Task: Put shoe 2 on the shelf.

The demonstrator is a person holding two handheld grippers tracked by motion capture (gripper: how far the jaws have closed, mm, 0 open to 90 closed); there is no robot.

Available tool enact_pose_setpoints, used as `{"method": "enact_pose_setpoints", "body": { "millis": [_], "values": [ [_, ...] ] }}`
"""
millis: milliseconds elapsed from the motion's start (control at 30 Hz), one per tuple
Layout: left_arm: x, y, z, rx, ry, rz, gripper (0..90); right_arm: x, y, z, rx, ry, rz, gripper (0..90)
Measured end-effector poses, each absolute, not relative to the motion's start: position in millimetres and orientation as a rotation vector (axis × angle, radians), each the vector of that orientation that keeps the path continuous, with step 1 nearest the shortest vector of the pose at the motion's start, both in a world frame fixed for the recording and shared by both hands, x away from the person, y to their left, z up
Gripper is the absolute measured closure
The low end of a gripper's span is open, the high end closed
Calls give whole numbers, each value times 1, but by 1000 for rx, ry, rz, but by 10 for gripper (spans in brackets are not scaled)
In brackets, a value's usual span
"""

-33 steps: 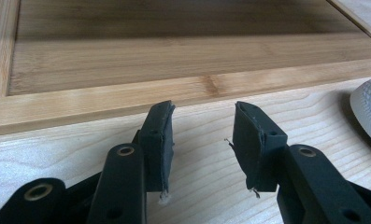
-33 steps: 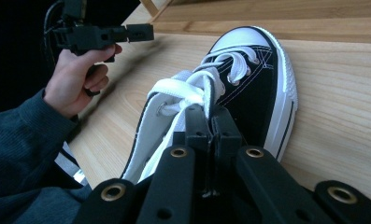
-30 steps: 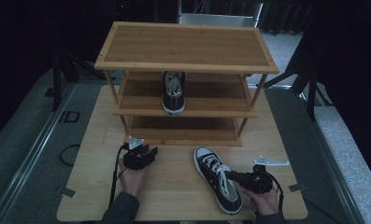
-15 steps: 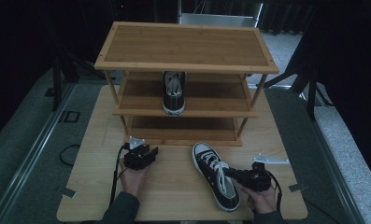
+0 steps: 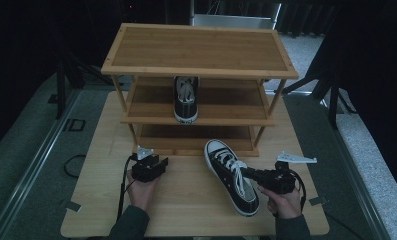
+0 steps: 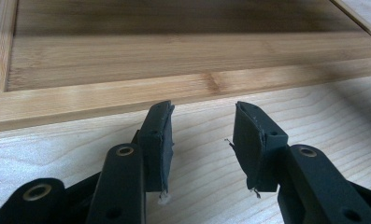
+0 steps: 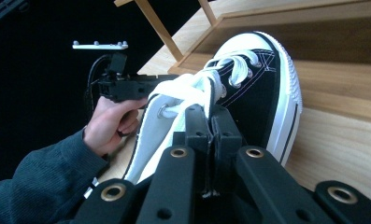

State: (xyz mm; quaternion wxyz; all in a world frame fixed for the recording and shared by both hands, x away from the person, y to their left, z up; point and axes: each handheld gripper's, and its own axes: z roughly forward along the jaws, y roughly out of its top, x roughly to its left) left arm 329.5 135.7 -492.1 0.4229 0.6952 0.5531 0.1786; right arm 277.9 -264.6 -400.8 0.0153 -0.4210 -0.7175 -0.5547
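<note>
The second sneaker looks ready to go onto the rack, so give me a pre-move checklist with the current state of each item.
1. Right gripper clamped on the sneaker side wall: ok, jaws shut on it.
2. Sneaker lifted off the table: cannot tell.
3. Free space on the middle shelf beside the shelved shoe: ok.
4. Toe pointing toward the rack: ok.
5. Left gripper out of the way: ok, open, holding nothing, left of the sneaker.
6. Laces free of the jaws: cannot tell.
</note>
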Motion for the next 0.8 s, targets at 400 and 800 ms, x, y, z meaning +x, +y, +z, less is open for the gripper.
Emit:
{"method": "enact_pose_setpoints", "body": {
  "millis": [400,800],
  "values": [
    [329,139,-490,1729,1392,458,578,281,-258,-369,-1266,-2203,-1749,884],
    [329,139,-490,1732,1394,457,579,281,-255,-317,-1211,-2201,-1812,884]
  ]
}}
